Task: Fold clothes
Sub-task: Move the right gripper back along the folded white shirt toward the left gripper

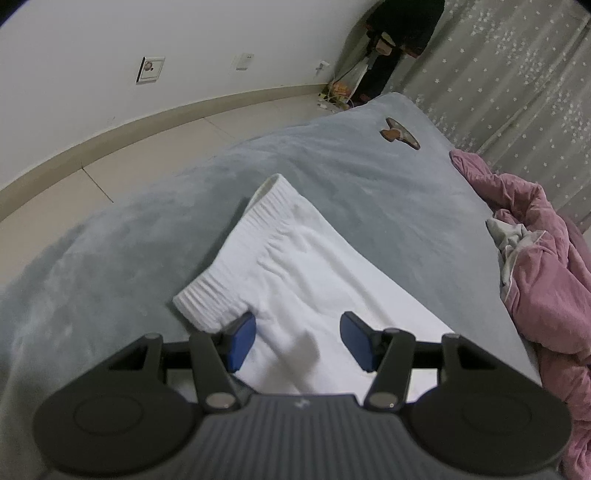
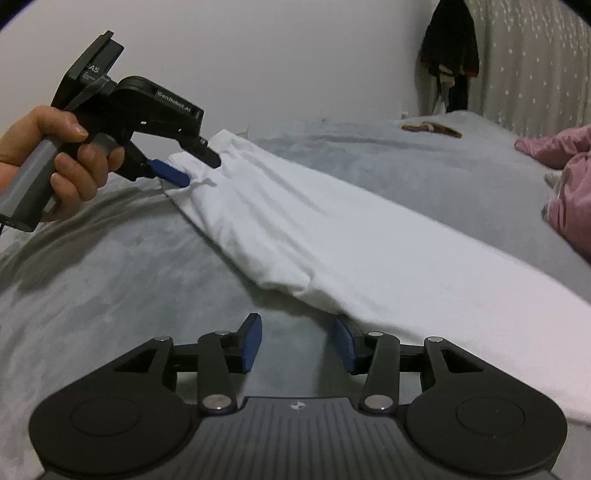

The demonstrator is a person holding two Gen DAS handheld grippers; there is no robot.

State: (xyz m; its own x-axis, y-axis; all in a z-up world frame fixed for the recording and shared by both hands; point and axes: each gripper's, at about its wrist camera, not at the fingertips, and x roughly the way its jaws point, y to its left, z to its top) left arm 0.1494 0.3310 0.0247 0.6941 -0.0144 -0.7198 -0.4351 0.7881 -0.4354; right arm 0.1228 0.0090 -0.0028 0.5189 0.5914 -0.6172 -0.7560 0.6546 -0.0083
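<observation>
A white garment (image 1: 317, 266) with a ribbed elastic waistband (image 1: 236, 254) lies flat on the grey bedspread (image 1: 110, 266). My left gripper (image 1: 299, 339) is open and straddles the cloth just behind the near waistband corner. In the right wrist view the same garment (image 2: 332, 243) runs from upper left to lower right. There a hand (image 2: 74, 162) holds the left gripper (image 2: 201, 170), with one finger over and one under the waistband edge. My right gripper (image 2: 298, 343) is open, low over the bedspread (image 2: 110, 295), and its right pad (image 2: 343, 345) sits at the garment's folded near edge.
A crumpled pink quilt (image 1: 546, 280) is heaped along the bed's right side. A small brown object (image 1: 400, 133) lies at the bed's far end. Dark clothes (image 1: 402, 33) hang in the corner beside a star-patterned curtain (image 1: 517, 74). Tiled floor (image 1: 122, 158) lies beyond the bed's left edge.
</observation>
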